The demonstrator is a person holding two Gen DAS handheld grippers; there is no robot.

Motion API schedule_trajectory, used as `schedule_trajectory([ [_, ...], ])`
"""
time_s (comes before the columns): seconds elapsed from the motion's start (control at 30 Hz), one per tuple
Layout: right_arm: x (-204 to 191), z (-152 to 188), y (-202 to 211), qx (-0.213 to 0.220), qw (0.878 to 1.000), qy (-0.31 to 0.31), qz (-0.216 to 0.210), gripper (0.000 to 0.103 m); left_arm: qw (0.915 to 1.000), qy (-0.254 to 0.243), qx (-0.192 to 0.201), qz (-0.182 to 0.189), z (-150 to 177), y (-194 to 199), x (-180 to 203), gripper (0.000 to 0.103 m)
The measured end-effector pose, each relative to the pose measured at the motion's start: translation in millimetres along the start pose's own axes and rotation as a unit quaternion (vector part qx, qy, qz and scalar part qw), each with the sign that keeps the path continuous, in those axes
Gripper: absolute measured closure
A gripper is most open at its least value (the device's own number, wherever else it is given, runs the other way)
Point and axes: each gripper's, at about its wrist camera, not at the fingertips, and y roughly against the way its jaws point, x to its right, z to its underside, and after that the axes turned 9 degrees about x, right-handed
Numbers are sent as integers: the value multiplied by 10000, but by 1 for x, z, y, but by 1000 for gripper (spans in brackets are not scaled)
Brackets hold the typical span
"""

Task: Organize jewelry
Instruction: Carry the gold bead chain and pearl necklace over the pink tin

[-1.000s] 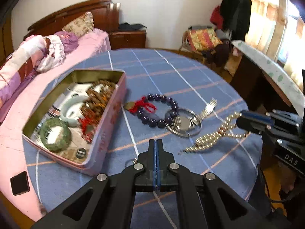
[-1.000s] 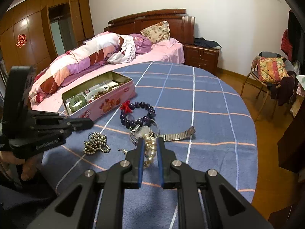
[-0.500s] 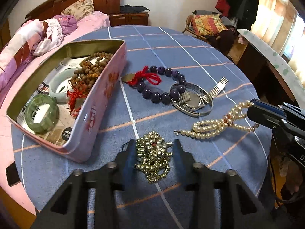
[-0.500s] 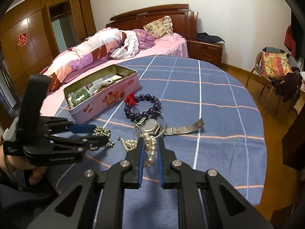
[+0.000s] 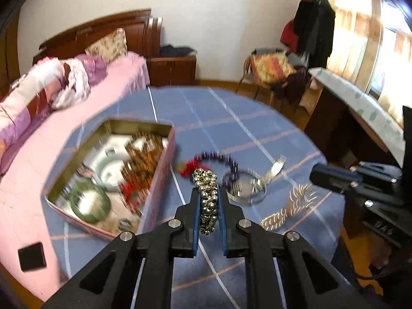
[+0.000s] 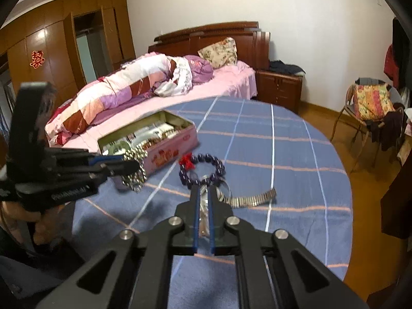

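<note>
My left gripper is shut on a bunch of small gold bells and holds it above the blue checked tablecloth; the bunch hangs from it in the right wrist view. The open pink tin with bracelets inside lies to its left. My right gripper is shut on a pearl necklace, which shows blurred and lifted at one end. A purple bead bracelet with a red tassel and a metal watch lie on the cloth.
A bed with pink bedding lies beyond the round table's far left edge. A chair with clothes stands at the right. A wooden desk is on the right in the left wrist view.
My left gripper has shut on the gold bells and lifted them off the cloth. My right gripper has raised the pearl necklace.
</note>
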Motion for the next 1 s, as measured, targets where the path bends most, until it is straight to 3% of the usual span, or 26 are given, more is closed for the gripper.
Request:
schedule_trajectory([
  [0.27,-8,-25,-5,196,9997,170,-12,96,9981,176,486,-324,-31,22,-34,91],
  [0.37,-9,-15,-15,-204,9992,336,-16,96,9975,254,536,-395,-33,23,-44,91],
  [0.4,-10,-8,-18,-307,9986,430,58,89,9974,268,536,-400,-33,23,-46,91],
  [0.43,-10,-1,-20,-414,9980,475,75,67,9974,284,533,-396,-34,21,-47,91],
  [0.5,-9,17,-28,-744,9960,481,-149,41,9976,309,497,-372,-32,18,-47,92],
  [0.67,2,54,-40,-1303,9889,715,-74,44,9984,368,329,-265,-23,9,-40,91],
  [0.8,16,64,-44,-1297,9874,888,195,42,9992,344,178,-102,-15,2,-29,91],
  [0.97,27,62,-56,-1307,9890,684,-83,40,9997,250,41,-25,-8,-2,-19,91],
  [1.0,26,62,-57,-1329,9886,698,-75,45,9997,251,35,-37,-8,-2,-20,91],
])
